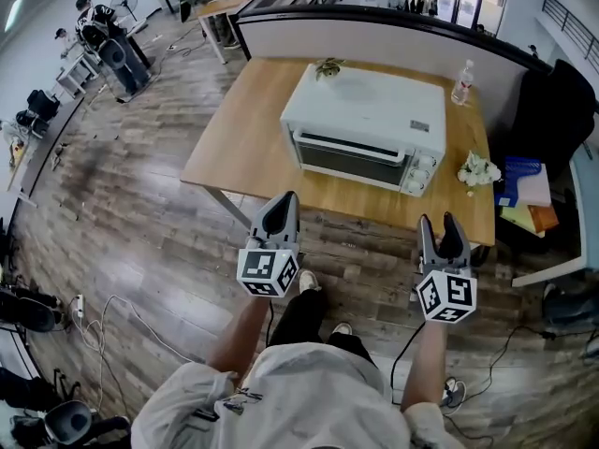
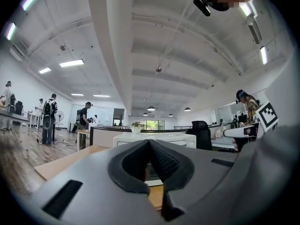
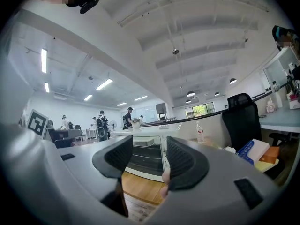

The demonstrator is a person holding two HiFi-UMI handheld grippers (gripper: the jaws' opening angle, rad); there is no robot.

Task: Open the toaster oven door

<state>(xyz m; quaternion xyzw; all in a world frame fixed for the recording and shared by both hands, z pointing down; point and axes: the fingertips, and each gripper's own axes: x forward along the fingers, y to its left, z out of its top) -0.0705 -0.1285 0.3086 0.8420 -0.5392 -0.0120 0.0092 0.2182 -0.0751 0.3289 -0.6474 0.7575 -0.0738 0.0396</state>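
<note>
A white toaster oven (image 1: 365, 124) stands on the wooden table (image 1: 234, 148) with its glass door shut. The door's handle (image 1: 351, 142) runs along its top, and the knobs (image 1: 423, 171) are on the right. Both grippers hang over the floor in front of the table, apart from the oven. My left gripper (image 1: 289, 198) (image 2: 149, 142) is shut, its pads meeting with nothing between them. My right gripper (image 1: 438, 219) (image 3: 150, 145) is open and empty. The oven (image 3: 146, 160) shows through the right gripper's gap and behind the left jaws (image 2: 180, 138).
A water bottle (image 1: 461, 82), a white flower bunch (image 1: 479, 168) and a small plant (image 1: 328, 65) share the table. A black office chair (image 1: 552, 110) and a side desk with blue and orange items (image 1: 524, 195) stand to the right. A partition (image 1: 374, 31) backs the table.
</note>
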